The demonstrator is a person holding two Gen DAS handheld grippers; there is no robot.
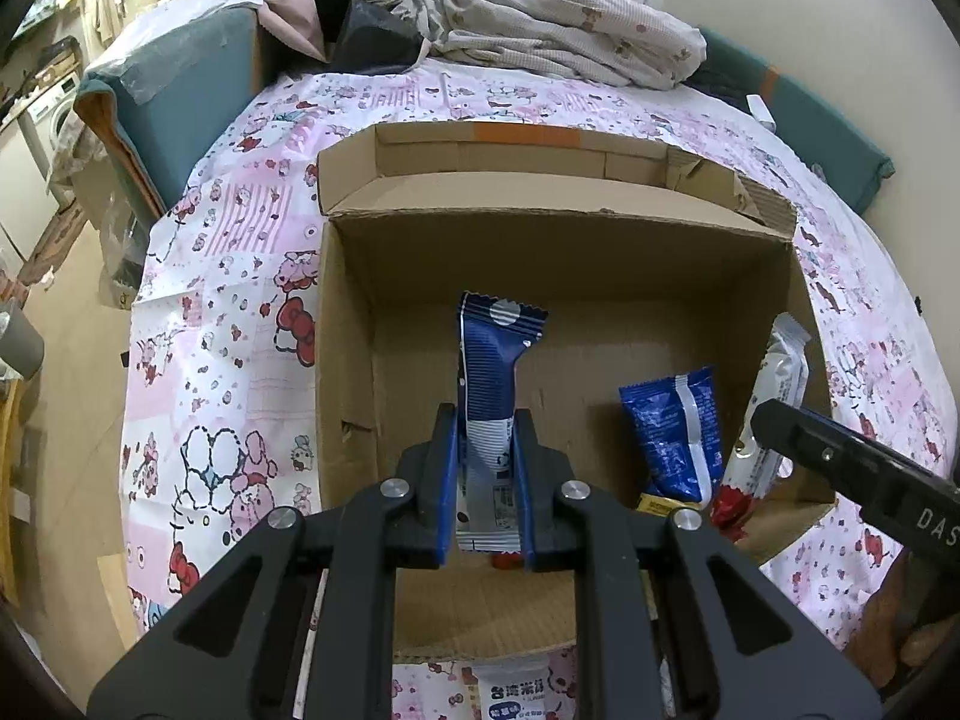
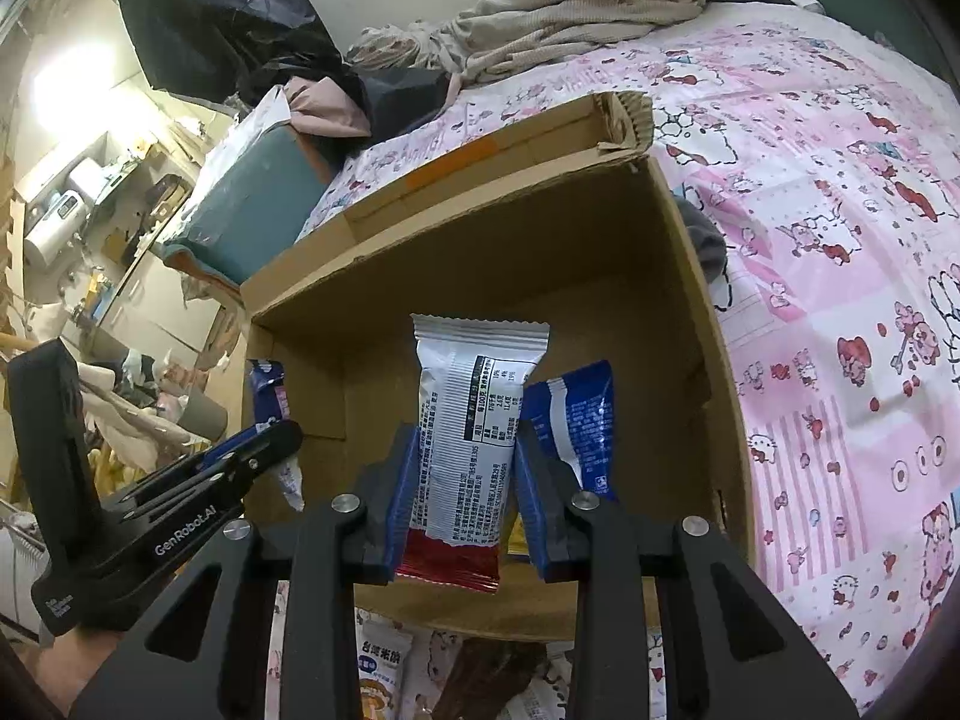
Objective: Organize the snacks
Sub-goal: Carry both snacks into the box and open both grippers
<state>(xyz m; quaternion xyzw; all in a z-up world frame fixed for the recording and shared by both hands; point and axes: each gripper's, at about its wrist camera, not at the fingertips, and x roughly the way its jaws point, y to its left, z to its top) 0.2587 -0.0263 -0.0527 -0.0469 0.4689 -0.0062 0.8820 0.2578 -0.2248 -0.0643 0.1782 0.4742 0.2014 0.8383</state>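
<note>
An open cardboard box (image 1: 348, 324) sits on a pink cartoon-print sheet. My left gripper (image 1: 485, 420) is shut on a blue striped snack packet (image 1: 489, 360), held upright inside the box. My right gripper (image 2: 465, 438) is shut on a white and red snack packet (image 2: 474, 420), also upright in the box (image 2: 708, 372). That packet shows in the left wrist view (image 1: 774, 396) at the right wall. A blue packet (image 1: 678, 432) stands in the box beside it, also in the right wrist view (image 2: 573, 420). The left gripper shows in the right wrist view (image 2: 258, 450).
More snack packets lie on the sheet in front of the box (image 1: 513, 690), (image 2: 384, 666). Crumpled bedding (image 1: 558, 18) and clothes lie behind the box. A teal cushion (image 1: 174, 78) stands at the far left. The floor drops off to the left.
</note>
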